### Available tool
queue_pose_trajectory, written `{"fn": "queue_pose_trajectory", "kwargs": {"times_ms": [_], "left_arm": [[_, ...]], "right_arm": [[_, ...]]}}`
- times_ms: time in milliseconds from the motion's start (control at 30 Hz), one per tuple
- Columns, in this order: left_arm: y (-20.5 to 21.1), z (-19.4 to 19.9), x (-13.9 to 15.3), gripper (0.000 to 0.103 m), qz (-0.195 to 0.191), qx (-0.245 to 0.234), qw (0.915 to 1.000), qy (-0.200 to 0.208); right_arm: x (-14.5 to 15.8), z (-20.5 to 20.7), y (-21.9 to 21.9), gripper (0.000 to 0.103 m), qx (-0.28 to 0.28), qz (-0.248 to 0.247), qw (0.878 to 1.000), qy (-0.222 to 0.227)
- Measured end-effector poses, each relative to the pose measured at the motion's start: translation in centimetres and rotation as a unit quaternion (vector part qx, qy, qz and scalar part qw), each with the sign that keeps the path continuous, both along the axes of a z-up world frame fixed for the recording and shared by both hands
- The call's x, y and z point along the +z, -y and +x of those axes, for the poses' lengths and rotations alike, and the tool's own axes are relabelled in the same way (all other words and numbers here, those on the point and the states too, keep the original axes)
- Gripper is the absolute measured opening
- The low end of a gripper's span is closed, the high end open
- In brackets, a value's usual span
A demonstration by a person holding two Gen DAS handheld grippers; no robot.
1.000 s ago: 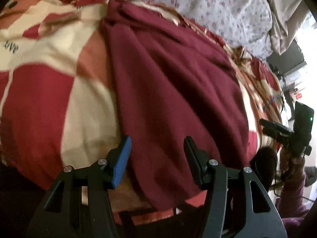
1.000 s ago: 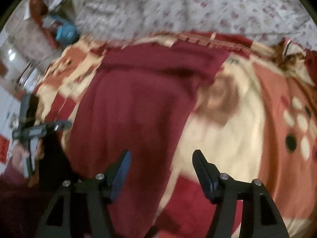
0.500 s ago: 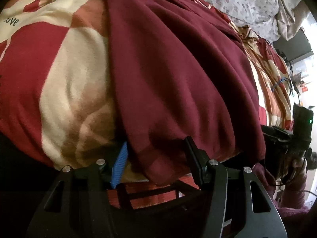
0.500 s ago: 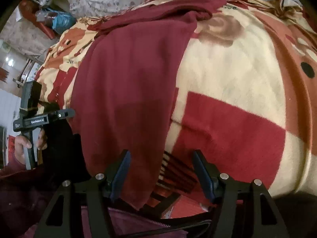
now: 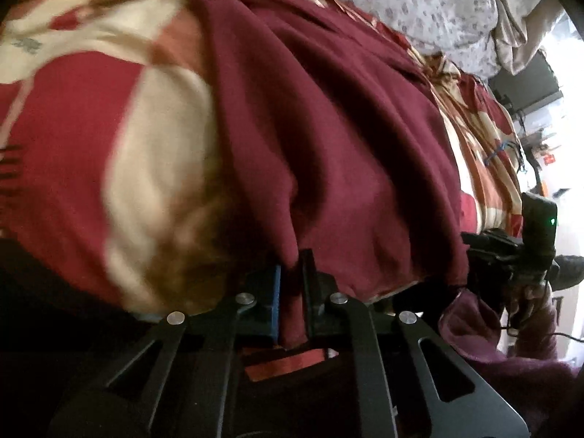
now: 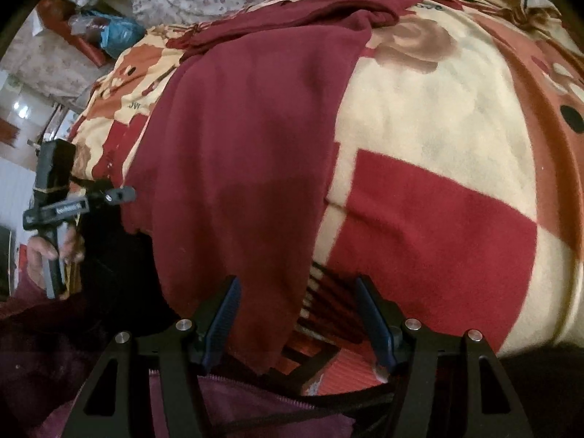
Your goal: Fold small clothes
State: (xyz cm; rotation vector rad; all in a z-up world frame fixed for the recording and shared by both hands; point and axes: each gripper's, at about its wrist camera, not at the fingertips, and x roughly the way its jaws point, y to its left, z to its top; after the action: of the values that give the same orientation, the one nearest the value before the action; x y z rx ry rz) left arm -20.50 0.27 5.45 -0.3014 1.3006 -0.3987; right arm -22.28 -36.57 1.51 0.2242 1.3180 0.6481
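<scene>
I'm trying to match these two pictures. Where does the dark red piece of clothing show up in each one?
Left wrist view: the dark red garment runs from top centre down to the bottom middle, its near hem pinched in the left hand-held gripper.
Right wrist view: the dark red garment fills the centre-left, its near corner hanging between the open fingers of the right hand-held gripper.
Shared landmark: the red-and-cream checked blanket under it.

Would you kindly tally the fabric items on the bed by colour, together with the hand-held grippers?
Maroon garment: 1
Red-and-cream blanket: 1
Floral sheet: 1
Hand-held grippers: 2, left shut on the garment's hem, right open
Total: 5
</scene>
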Motion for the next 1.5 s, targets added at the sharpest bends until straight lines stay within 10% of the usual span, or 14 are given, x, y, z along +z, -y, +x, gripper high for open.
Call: {"fn": "queue_pose_trajectory", "kwargs": {"times_ms": [267,433,567,767,1200,1500], "left_arm": [[0.3,-0.2,-0.8,0.011,0.027,0.011,0.9995,-0.012],[0.8,0.0,-1.9,0.046,0.028,0.022,0.9991,-0.024],[1.6,0.1,-2.0,0.048,0.02,0.023,0.9993,-0.02],[0.2,0.0,-1.0,0.014,-0.017,0.016,0.9995,-0.024],[-2.8,5.6,8.8,0.009,-0.072,0.048,0.989,0.12],[-1.9,17.8,10.4,0.005,-0.071,0.075,0.979,0.176]], "right_arm": [[-1.6,-0.2,-2.1,0.062,0.023,0.018,0.999,-0.034],[-2.0,-0.5,-2.6,0.062,0.028,0.032,0.998,-0.042],[-2.6,-0.5,-3.2,0.033,0.038,0.038,0.998,-0.044],[-1.0,-0.5,-2.9,0.009,0.047,0.054,0.997,-0.017],[9.1,5.7,1.1,0.007,-0.037,0.158,0.978,0.129],[9.3,16.8,1.7,0.007,-0.13,0.157,0.966,0.158]]}}
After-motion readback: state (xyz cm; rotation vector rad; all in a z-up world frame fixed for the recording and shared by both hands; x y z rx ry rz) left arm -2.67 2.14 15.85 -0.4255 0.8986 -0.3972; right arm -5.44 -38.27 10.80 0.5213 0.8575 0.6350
